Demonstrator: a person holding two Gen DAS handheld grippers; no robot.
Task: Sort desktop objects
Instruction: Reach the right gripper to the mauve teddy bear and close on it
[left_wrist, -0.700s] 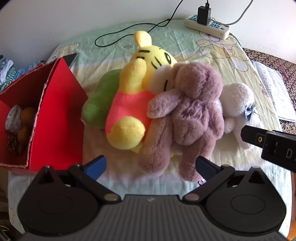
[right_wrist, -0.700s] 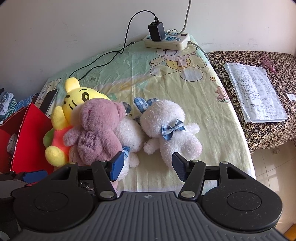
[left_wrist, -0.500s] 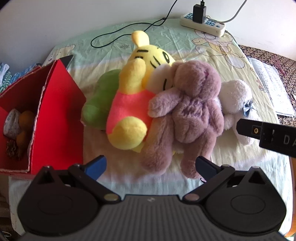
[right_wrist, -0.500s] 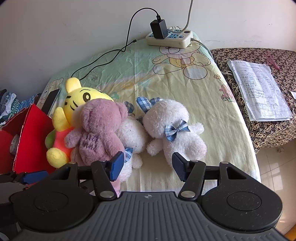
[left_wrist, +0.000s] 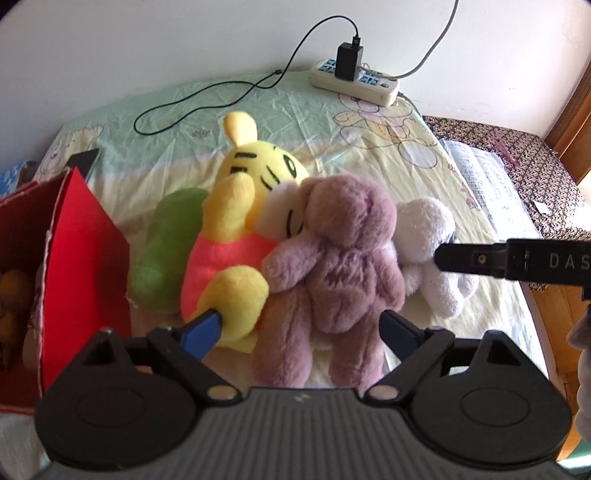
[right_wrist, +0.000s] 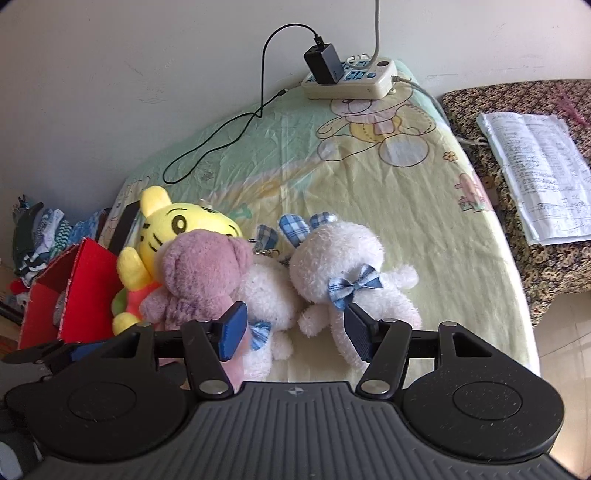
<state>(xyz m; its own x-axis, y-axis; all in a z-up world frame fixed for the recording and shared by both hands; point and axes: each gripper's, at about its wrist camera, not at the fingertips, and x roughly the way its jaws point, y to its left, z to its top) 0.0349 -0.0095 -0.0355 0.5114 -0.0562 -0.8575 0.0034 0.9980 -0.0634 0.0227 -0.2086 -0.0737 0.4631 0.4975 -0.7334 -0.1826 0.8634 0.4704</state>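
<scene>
A purple plush bear (left_wrist: 332, 266) lies face down on the bedsheet, leaning on a yellow tiger plush (left_wrist: 236, 236) with a green plush (left_wrist: 166, 243) behind it. My left gripper (left_wrist: 299, 328) is open, its fingers either side of the bear's legs. Two white plush rabbits lie right of the bear: a small one (right_wrist: 269, 299) and a larger one with a blue bow (right_wrist: 343, 273). My right gripper (right_wrist: 293, 332) is open just above them; one of its fingers (left_wrist: 476, 254) shows in the left wrist view. The purple bear (right_wrist: 199, 280) also shows in the right wrist view.
A red open box (left_wrist: 74, 258) holding small items stands at the left. A power strip (left_wrist: 354, 81) with a charger and black cable lies at the back by the wall. A dark phone (left_wrist: 83, 162) lies at far left. Papers (right_wrist: 535, 177) lie on a patterned surface at the right.
Both grippers have moved forward and lower toward the plush toys. The left fingers now flank the purple bear's legs. Both stay open.
</scene>
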